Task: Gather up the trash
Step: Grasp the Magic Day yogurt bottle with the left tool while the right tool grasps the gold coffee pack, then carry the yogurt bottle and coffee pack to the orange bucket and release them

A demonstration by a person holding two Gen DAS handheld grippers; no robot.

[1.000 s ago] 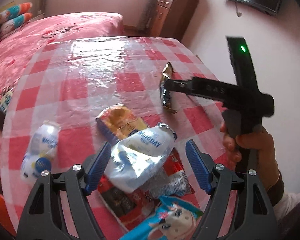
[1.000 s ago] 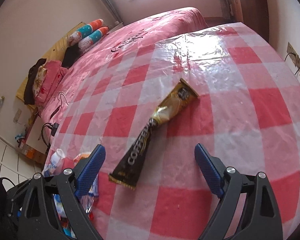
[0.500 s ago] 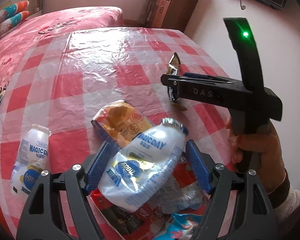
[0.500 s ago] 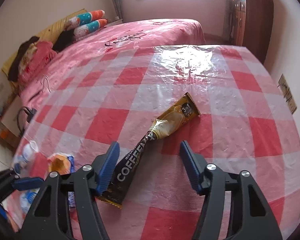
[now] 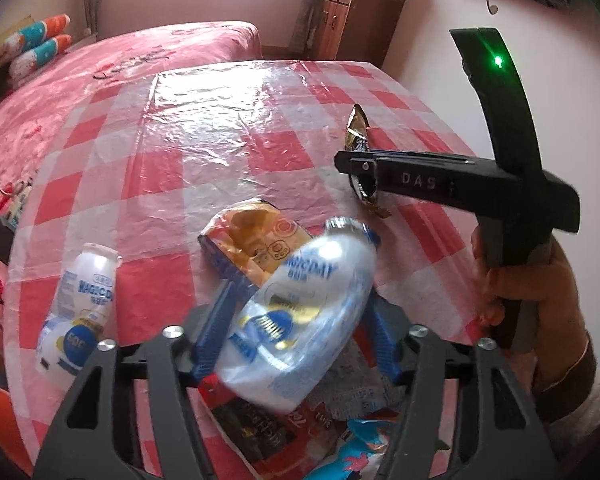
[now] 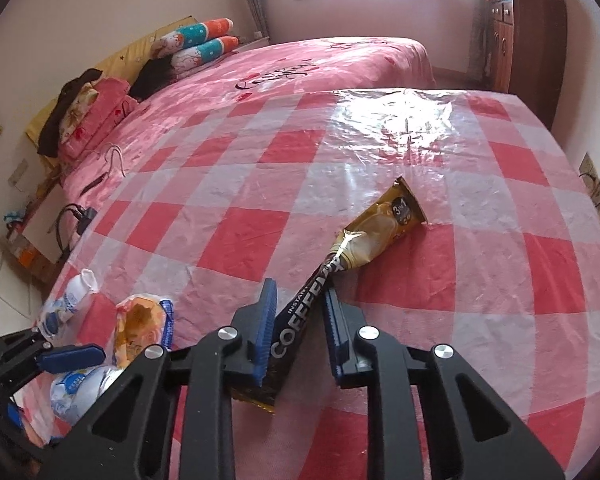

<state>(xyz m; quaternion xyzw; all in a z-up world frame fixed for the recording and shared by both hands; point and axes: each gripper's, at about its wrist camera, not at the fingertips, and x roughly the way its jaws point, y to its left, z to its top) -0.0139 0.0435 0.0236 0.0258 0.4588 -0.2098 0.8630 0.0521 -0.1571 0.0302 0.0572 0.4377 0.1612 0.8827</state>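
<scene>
Two grippers | left gripper: clamped on Magicday bottle | right gripper: narrowed around coffee sachet, contact unclear | checked tablecloth.

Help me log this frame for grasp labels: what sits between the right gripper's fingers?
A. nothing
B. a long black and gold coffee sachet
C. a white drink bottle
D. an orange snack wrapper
B: in the right wrist view the right gripper has its blue fingers on either side of the coffee sachet, whose gold end lies on the checked tablecloth.
</scene>
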